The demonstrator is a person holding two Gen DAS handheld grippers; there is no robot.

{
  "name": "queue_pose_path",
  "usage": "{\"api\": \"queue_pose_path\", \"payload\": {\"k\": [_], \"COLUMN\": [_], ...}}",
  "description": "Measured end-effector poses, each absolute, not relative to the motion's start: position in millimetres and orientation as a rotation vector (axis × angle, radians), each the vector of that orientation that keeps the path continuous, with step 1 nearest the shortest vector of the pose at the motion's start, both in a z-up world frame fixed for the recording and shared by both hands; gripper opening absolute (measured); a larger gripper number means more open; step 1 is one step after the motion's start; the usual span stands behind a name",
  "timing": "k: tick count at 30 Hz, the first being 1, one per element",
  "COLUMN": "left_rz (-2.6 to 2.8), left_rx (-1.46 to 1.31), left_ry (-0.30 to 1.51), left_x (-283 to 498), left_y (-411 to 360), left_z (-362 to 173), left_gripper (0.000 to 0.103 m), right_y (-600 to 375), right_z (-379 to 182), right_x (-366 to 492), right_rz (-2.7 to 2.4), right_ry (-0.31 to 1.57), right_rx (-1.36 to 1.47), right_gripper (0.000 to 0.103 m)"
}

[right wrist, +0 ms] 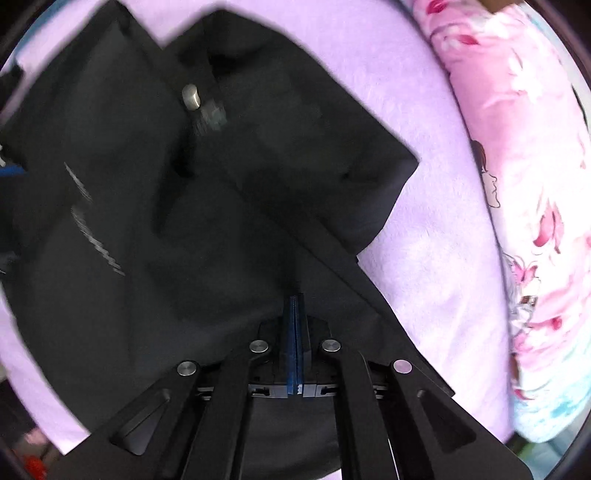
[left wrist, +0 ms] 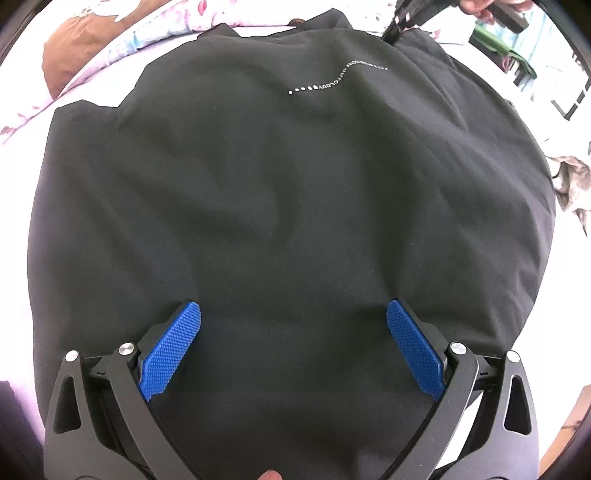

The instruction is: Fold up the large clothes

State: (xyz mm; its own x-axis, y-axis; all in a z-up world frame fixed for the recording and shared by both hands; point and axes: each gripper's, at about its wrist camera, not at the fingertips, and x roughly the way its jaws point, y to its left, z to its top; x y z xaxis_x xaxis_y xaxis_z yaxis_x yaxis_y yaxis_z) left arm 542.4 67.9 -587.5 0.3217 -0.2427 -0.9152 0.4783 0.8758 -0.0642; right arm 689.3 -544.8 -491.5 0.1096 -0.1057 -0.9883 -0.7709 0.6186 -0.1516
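A large black garment (left wrist: 277,184) with a white dotted print (left wrist: 332,79) lies spread flat on the bed and fills the left wrist view. My left gripper (left wrist: 293,306) hovers over its near part, open, with nothing between the blue pads (left wrist: 173,350). At the garment's far right corner my right gripper (left wrist: 393,33) meets the cloth edge. In the right wrist view the right gripper (right wrist: 294,297) points straight down with its blue pads pressed together on a fold of the black garment (right wrist: 147,221). A metal fastener (right wrist: 191,96) shows near the collar.
The garment rests on a lilac fleece sheet (right wrist: 424,258). A pink floral quilt (right wrist: 517,184) borders it, with a brown cushion (left wrist: 62,62) at the far left. A crumpled pale cloth (left wrist: 572,181) lies at the right edge. A hand (left wrist: 476,7) holds the right gripper.
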Motion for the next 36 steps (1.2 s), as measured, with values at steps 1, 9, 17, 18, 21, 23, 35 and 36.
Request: {"api": "queue_pose_path", "payload": {"k": [1, 9, 17, 18, 21, 23, 35, 36], "left_rz": [-0.48, -0.48, -0.487, -0.488, -0.492, -0.496, -0.493, -0.492], "left_rx": [0.233, 0.242, 0.239, 0.238, 0.236, 0.238, 0.241, 0.24], "left_ry": [1.153, 1.157, 1.147, 1.146, 1.144, 1.143, 1.148, 1.149], "left_x": [543, 547, 548, 548, 545, 546, 546, 547], "left_y": [68, 64, 65, 66, 68, 69, 67, 67], "left_z": [-587, -588, -589, -589, -589, -589, -588, -588], "left_gripper": [0.097, 0.097, 0.097, 0.097, 0.097, 0.097, 0.097, 0.097], "right_y": [-534, -497, -485, -485, -484, -483, -466, -468], "right_z": [-484, -482, -500, -502, -510, -513, -494, -490], "right_x": [689, 695, 705, 708, 704, 702, 686, 685], "right_rz": [0.62, 0.686, 0.675, 0.672, 0.652, 0.651, 0.69, 0.686], "right_ry": [1.365, 1.369, 1.422, 1.431, 1.462, 1.467, 1.475, 1.471], "right_rx": [-0.817, -0.891, -0.928, -0.932, -0.937, -0.937, -0.961, -0.957], "right_gripper": [0.003, 0.036, 0.044, 0.047, 0.048, 0.046, 0.006, 0.006]}}
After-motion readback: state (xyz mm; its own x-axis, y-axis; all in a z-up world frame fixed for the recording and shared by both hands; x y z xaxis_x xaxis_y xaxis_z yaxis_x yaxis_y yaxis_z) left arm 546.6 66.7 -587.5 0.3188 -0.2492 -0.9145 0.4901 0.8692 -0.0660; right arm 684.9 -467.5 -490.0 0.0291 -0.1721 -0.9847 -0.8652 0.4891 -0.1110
